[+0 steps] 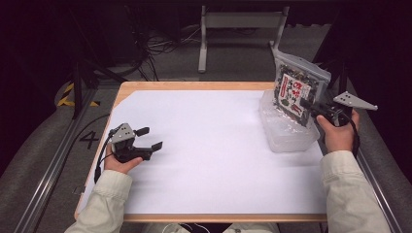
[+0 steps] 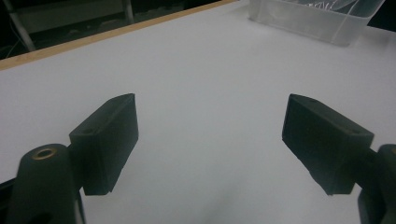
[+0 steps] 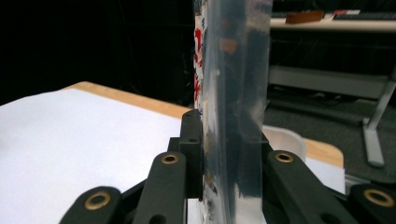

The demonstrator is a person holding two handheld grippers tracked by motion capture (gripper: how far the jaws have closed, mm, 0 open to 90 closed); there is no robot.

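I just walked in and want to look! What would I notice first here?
First the shiny clear bag with a colourful label, held up over the see-through plastic tub at the table's far right by the right gripper, whose jaws pinch it. Then the left gripper, resting open on the big white sheet near the left edge.

A person in pale cream sleeves (image 1: 347, 194) holds two black grippers with brass-coloured pivot screws (image 3: 169, 159), blocky black jaws, grey three-cornered plates (image 1: 354, 101) and black cables (image 1: 100, 162).
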